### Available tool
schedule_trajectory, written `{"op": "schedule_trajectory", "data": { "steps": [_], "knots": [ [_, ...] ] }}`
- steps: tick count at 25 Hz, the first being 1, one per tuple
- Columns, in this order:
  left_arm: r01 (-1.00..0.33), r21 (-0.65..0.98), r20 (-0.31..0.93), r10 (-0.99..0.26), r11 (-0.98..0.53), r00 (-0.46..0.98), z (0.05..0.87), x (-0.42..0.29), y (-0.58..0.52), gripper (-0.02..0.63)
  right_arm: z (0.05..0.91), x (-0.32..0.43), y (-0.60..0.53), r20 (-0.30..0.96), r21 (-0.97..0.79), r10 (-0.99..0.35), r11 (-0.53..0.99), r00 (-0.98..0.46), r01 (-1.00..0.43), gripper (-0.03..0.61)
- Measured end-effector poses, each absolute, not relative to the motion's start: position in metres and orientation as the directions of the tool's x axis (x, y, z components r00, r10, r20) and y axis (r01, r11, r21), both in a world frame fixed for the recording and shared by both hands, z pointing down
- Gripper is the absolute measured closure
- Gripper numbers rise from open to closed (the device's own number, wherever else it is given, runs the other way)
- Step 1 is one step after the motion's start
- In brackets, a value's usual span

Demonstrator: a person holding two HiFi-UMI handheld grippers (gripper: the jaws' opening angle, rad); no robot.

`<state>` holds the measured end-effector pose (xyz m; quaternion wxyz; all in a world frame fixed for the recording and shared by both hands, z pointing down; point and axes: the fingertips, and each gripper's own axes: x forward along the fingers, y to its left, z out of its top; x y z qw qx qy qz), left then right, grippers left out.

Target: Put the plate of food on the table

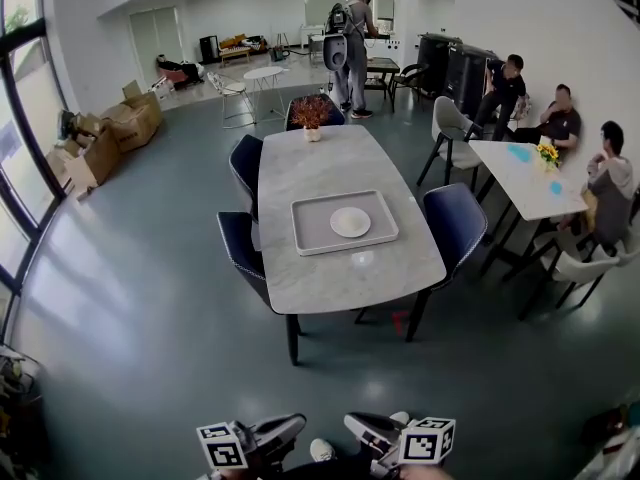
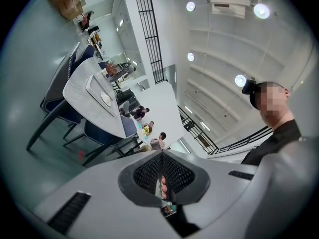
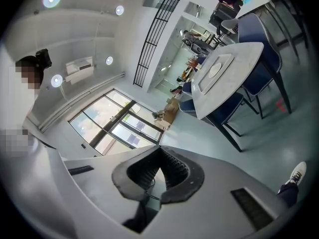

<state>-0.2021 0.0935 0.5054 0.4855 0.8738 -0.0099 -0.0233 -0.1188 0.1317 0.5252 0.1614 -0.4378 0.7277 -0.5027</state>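
Both grippers are clenching shut on nothing
The left gripper (image 2: 162, 156) and right gripper (image 3: 158, 152) are pressing their jaw tips together (both empty); well ahead, the white plate (image 1: 350, 222) is sitting in a grey tray (image 1: 305, 240) on the marble table (image 1: 320, 163).

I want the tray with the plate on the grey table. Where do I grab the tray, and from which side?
Take the tray by its raised rim at both short ends, coming from the near end of the table, which faces you. The rim is the only lip to pinch, and the plate sits right of centre, so two holds likely keep it level.
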Motion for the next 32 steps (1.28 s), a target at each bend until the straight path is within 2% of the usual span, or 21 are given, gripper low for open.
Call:
{"op": "schedule_trajectory", "data": {
  "steps": [10, 15, 19, 32],
  "knots": [
    [0.019, 0.854, -0.027, -0.009, -0.52, 1.0, 0.511, -0.194, 0.104, 0.607, 0.531, -0.112, 0.145, 0.214, -0.874, -0.807, 0.094, -0.551, -0.478, 0.569],
    [0.032, 0.858, -0.037, 0.001, -0.512, 0.999, 0.51, -0.191, 0.106, 0.607, 0.529, -0.118, 0.144, 0.15, -0.897, -0.805, 0.133, -0.574, -0.421, 0.569],
    [0.031, 0.859, -0.036, 0.0, -0.511, 0.999, 0.509, -0.187, 0.105, 0.607, 0.531, -0.111, 0.146, 0.197, -0.885, -0.798, 0.105, -0.569, -0.453, 0.571],
    [0.038, 0.861, -0.043, 0.003, -0.506, 0.999, 0.511, -0.187, 0.104, 0.607, 0.531, -0.115, 0.144, 0.221, -0.876, -0.787, 0.099, -0.576, -0.472, 0.571]
  ]
}}
